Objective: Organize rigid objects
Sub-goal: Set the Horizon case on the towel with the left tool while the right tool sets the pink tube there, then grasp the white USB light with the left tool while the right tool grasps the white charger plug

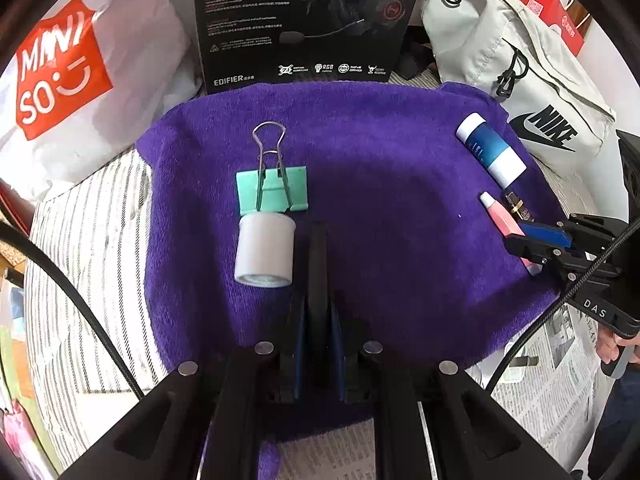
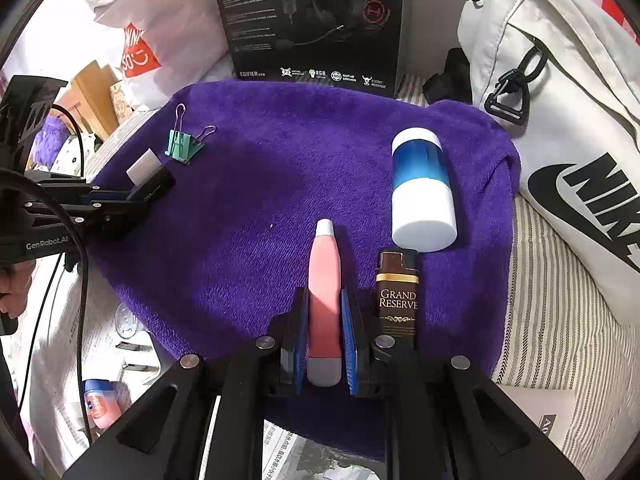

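Note:
A purple towel (image 1: pixel 380 200) (image 2: pixel 248 208) carries the objects. My left gripper (image 1: pixel 318 304) (image 2: pixel 132 200) is shut on a flat black object (image 1: pixel 318 256) (image 2: pixel 156 188), seen edge-on in the left wrist view. Just left of it lies a white cylinder (image 1: pixel 264 252) (image 2: pixel 142 168), touching a green binder clip (image 1: pixel 272 188) (image 2: pixel 182 146). My right gripper (image 2: pixel 323 296) (image 1: pixel 532 246) is shut on a pink tube (image 2: pixel 324 264) (image 1: pixel 502 220), white tip pointing away. A brown lighter (image 2: pixel 398 296) (image 1: pixel 516 204) lies right of the tube, below a blue-and-white bottle (image 2: pixel 422 188) (image 1: pixel 491 146).
A black headset box (image 1: pixel 300 20) stands behind the towel. A white Miniso bag (image 1: pixel 60 68) lies at the back left and a white Nike bag (image 1: pixel 520 80) at the right. Striped cloth (image 2: pixel 560 320) and newspaper (image 1: pixel 552 380) surround the towel. A small pink jar (image 2: pixel 100 404) sits near left.

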The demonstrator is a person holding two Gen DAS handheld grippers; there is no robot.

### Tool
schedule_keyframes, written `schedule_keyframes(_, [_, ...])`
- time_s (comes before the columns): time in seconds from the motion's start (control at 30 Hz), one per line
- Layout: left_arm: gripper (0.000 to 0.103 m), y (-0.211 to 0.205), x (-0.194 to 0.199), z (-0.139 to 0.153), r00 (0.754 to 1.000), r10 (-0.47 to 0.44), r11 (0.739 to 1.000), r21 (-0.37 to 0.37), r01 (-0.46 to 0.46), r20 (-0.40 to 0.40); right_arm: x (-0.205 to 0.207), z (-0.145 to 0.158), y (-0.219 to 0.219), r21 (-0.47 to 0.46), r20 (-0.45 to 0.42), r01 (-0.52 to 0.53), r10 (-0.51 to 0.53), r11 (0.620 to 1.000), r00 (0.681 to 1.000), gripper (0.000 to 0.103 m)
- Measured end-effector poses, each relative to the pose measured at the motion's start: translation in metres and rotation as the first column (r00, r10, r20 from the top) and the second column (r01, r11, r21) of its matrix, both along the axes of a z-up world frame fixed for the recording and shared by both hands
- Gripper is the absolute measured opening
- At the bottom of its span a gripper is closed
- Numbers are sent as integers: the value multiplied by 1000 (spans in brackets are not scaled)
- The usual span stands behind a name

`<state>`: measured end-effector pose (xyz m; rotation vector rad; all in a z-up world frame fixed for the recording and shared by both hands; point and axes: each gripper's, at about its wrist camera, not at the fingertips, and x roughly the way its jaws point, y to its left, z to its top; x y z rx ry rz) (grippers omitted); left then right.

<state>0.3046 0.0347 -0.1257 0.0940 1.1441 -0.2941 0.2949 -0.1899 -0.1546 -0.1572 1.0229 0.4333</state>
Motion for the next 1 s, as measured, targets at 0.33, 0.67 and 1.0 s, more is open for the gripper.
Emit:
schedule_keyframes(0.33, [30,10,-19,3,999,26,1000,13,-26,-21,0,3,-7,31,-36,15,-14,999,999,31])
schedule_keyframes(0.67, [35,18,-45,32,997,75,997,34,-76,11,-19,28,-23,67,-37,65,-63,996,997,38])
schedule_keyframes(1.0, [42,-5,-103,41,998,24,1000,9,-24,56,-70,57,-49,99,24,144,-147,985,989,39])
